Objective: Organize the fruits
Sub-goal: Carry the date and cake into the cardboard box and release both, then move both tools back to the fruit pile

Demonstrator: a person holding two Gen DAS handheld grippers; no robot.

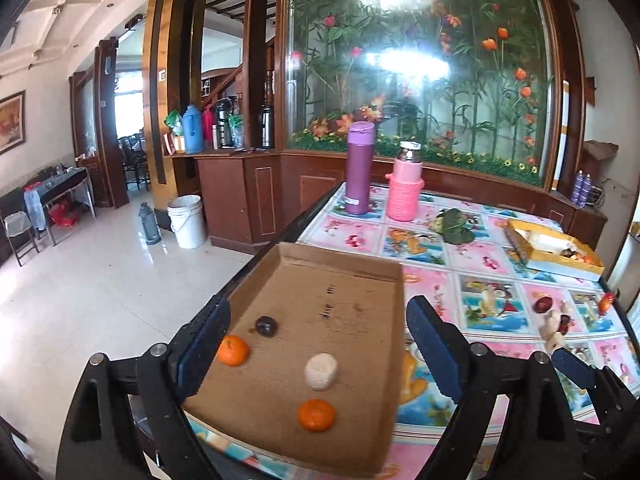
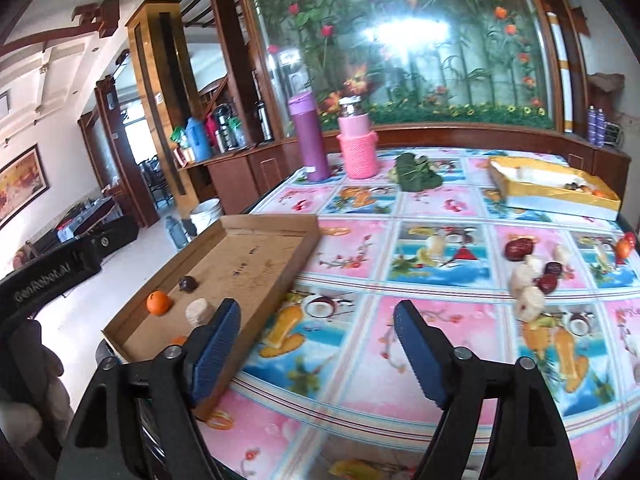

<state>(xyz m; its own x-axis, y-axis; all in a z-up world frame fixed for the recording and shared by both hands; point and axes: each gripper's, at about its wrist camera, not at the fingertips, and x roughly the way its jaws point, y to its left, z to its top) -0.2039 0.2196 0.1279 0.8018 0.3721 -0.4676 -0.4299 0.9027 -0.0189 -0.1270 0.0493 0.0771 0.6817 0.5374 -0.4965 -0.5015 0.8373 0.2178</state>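
Observation:
A shallow cardboard tray (image 1: 360,264) lies at the table's left edge; it also shows in the right wrist view (image 2: 272,224). It holds two oranges (image 1: 233,350) (image 1: 316,414), a dark plum (image 1: 266,325) and a pale round fruit (image 1: 321,371). My left gripper (image 1: 320,344) is open and empty, its jaws wide over the tray. My right gripper (image 2: 316,338) is open and empty above the tablecloth, right of the tray. Loose fruit lies at the right: a red fruit (image 2: 519,249), pale pieces (image 2: 528,298) and a small orange one (image 2: 622,249).
A purple flask (image 1: 359,168) and a pink-sleeved bottle (image 1: 405,186) stand at the table's far side, with green leaves (image 1: 454,226) beside them. A yellow box (image 2: 556,192) with some fruit sits far right. The table's left edge drops to a tiled floor.

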